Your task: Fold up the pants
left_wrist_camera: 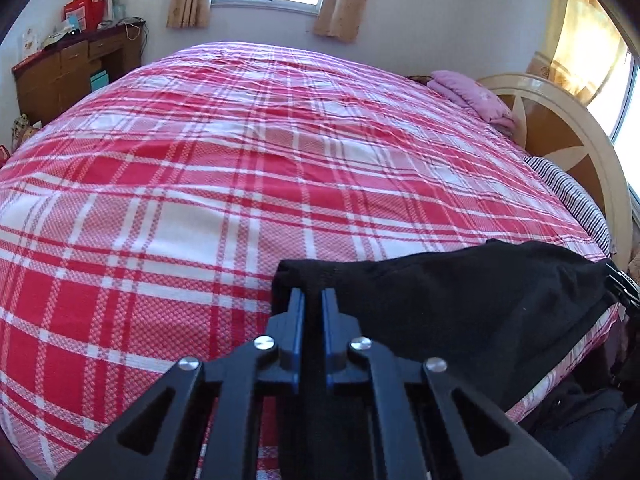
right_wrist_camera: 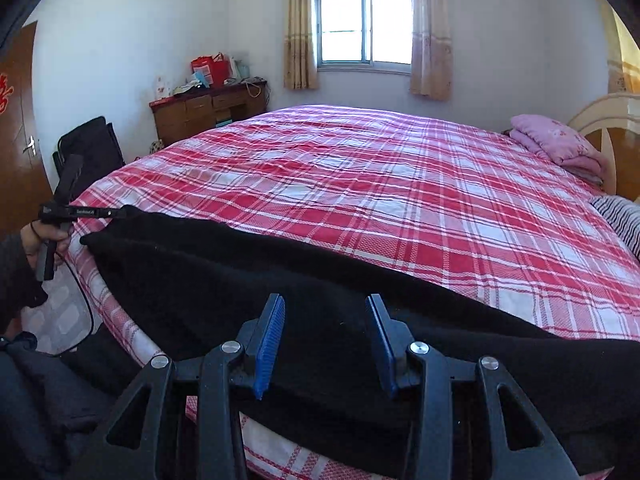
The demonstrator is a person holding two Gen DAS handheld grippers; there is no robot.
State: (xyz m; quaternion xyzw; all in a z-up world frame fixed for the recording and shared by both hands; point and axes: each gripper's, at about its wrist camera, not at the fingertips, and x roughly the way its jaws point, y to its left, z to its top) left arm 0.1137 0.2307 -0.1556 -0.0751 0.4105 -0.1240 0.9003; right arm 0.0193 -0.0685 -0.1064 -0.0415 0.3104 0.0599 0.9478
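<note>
Black pants (right_wrist_camera: 280, 280) lie stretched along the near edge of the bed with the red plaid cover (right_wrist_camera: 400, 184). My left gripper (left_wrist_camera: 313, 296) is shut on one end of the pants (left_wrist_camera: 460, 296); it also shows at the far left of the right wrist view (right_wrist_camera: 120, 213), clamped on that end. My right gripper (right_wrist_camera: 325, 304) is open, its blue pads (right_wrist_camera: 272, 336) apart above the black cloth, holding nothing. It shows at the right edge of the left wrist view (left_wrist_camera: 620, 280), by the other end.
A folded pink quilt (right_wrist_camera: 560, 144) and a striped pillow (right_wrist_camera: 624, 220) lie by the cream headboard (left_wrist_camera: 560, 120). A wooden desk (right_wrist_camera: 208, 112) with bags stands by the far wall. A black chair (right_wrist_camera: 88, 148) stands left of the bed.
</note>
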